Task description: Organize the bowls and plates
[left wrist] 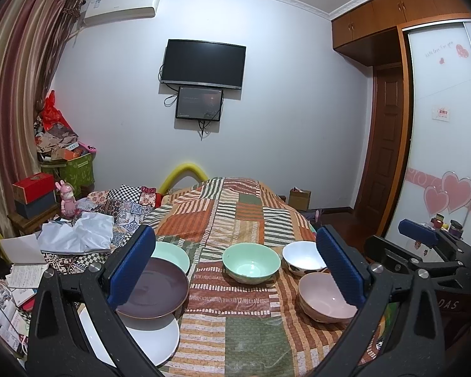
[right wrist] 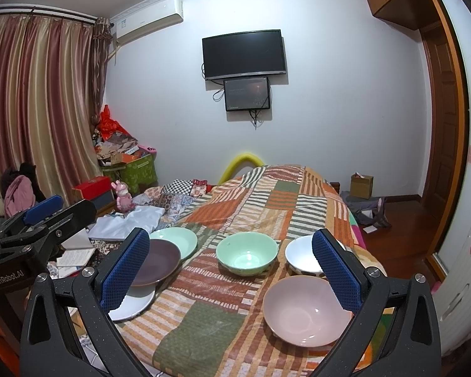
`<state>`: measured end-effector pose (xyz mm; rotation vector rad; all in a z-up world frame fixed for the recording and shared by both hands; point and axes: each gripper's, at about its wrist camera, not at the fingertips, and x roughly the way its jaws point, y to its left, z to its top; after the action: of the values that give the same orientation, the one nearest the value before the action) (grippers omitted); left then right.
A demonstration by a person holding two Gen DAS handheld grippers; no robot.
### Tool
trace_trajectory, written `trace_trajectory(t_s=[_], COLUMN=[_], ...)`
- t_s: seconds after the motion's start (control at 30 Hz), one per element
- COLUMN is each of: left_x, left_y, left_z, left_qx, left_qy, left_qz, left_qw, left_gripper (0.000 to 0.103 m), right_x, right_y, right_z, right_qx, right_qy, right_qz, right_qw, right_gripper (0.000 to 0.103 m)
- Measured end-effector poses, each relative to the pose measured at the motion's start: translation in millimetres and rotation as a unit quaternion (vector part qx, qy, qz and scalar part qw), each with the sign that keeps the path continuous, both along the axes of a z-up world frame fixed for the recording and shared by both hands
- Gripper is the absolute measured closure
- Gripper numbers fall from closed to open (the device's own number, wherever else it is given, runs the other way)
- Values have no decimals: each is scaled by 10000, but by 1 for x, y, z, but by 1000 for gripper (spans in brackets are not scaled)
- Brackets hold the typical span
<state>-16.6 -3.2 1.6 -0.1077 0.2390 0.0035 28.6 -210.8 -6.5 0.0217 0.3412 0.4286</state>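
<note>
On the patchwork bedspread (left wrist: 235, 323) lie three overlapping plates at the left: a white plate (left wrist: 150, 342) nearest, a dark purple plate (left wrist: 154, 289) on it, and a green plate (left wrist: 172, 254) behind. Three bowls sit to the right: a green bowl (left wrist: 251, 262), a white bowl (left wrist: 301, 257) and a pink bowl (left wrist: 323, 298). They also show in the right wrist view: purple plate (right wrist: 160, 260), green bowl (right wrist: 247, 256), pink bowl (right wrist: 304, 309). My left gripper (left wrist: 235, 270) is open and empty above the bed's near end. My right gripper (right wrist: 232, 278) is open and empty beside it.
Clothes and papers (left wrist: 78, 235) pile up left of the plates. A pink figurine (left wrist: 67, 201) and boxes (left wrist: 34, 193) stand by the curtain. A wardrobe (left wrist: 439, 144) and door are at the right. A white radiator (right wrist: 464, 286) stands at the far right.
</note>
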Motion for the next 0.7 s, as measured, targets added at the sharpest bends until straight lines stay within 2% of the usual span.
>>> trace_trajectory(t_s=[0.7], left_x=[8], left_y=[9], left_z=[-7], left_qx=[-95], left_qy=[160], left_qz=[53], left_qw=[9998], left_gripper=[0], right_x=[4], right_y=[9], right_z=[-3], right_qx=[-84], right_qy=[118], right_qz=[89], right_qw=[9999], right_gripper=[0])
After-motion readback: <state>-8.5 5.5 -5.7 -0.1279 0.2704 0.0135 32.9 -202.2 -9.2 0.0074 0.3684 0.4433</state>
